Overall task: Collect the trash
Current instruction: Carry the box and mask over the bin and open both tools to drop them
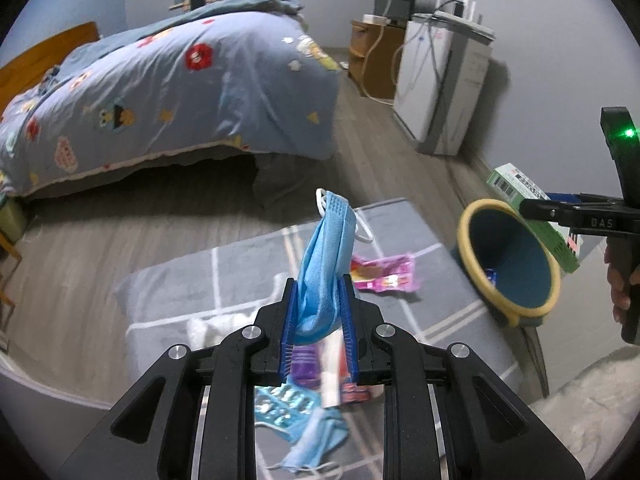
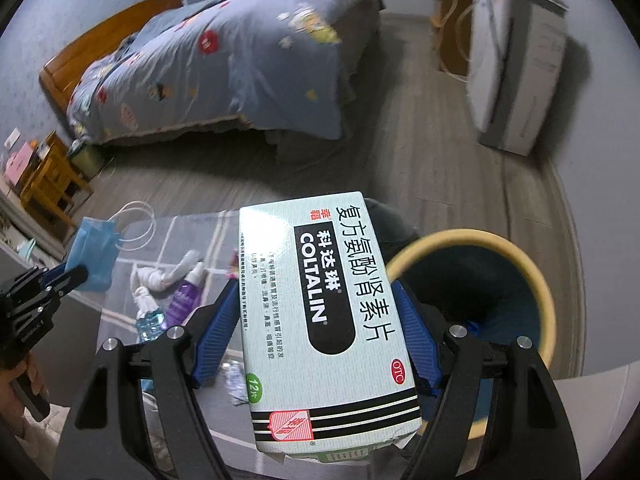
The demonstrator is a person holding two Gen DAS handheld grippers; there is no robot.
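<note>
My left gripper (image 1: 319, 292) is shut on a crumpled blue face mask (image 1: 326, 256), held above the grey checked mat (image 1: 184, 280); the mask (image 2: 94, 254) also shows at the left of the right wrist view. My right gripper (image 2: 316, 300) is shut on a pale green medicine box (image 2: 320, 312), wide between the blue pads, just left of the blue bin with a yellow rim (image 2: 544, 280). In the left wrist view the box (image 1: 520, 196) hangs over the bin (image 1: 508, 256). On the mat lie a pink wrapper (image 1: 384, 276), another blue mask (image 1: 316, 440), a blister pack (image 1: 286, 406) and small bottles (image 2: 184, 296).
A bed with a blue patterned quilt (image 1: 180, 80) fills the far left. A white appliance (image 1: 440, 80) and a wooden cabinet (image 1: 372, 60) stand along the right wall. A wooden stool (image 2: 48, 184) stands at the left. Grey wood floor lies between bed and mat.
</note>
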